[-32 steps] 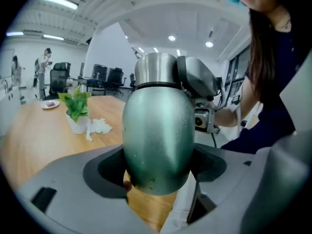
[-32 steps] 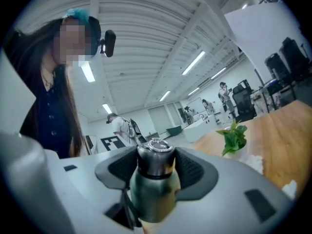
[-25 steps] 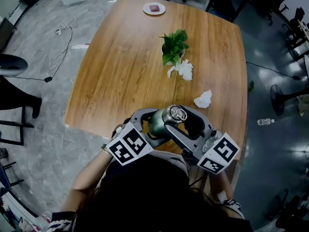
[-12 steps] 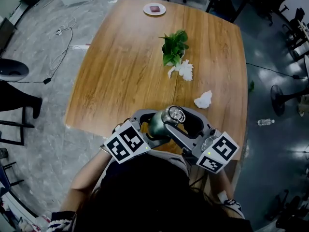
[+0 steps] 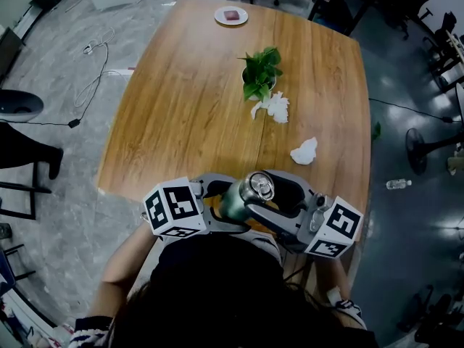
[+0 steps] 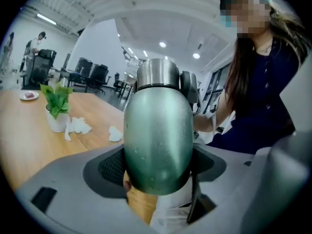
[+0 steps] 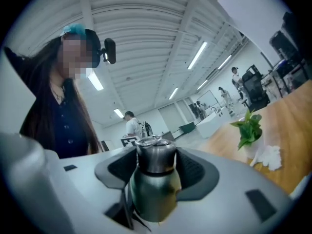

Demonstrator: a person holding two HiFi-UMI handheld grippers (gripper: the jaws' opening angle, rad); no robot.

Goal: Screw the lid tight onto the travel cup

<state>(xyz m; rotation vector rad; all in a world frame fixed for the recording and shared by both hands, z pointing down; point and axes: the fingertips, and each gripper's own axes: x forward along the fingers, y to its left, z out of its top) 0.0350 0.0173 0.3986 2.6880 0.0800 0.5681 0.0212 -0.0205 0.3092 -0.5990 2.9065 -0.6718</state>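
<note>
The left tool has rolled outward, clamped on the green travel cup to brace it over the near edge of the tabletop while the right tool pinches its steel lid, seemingly for twisting.

No readable text, brand or number shows anywhere. The cubes on the left gripper and the right gripper carry only black-and-white square patterns, with no letters or digits.
</note>
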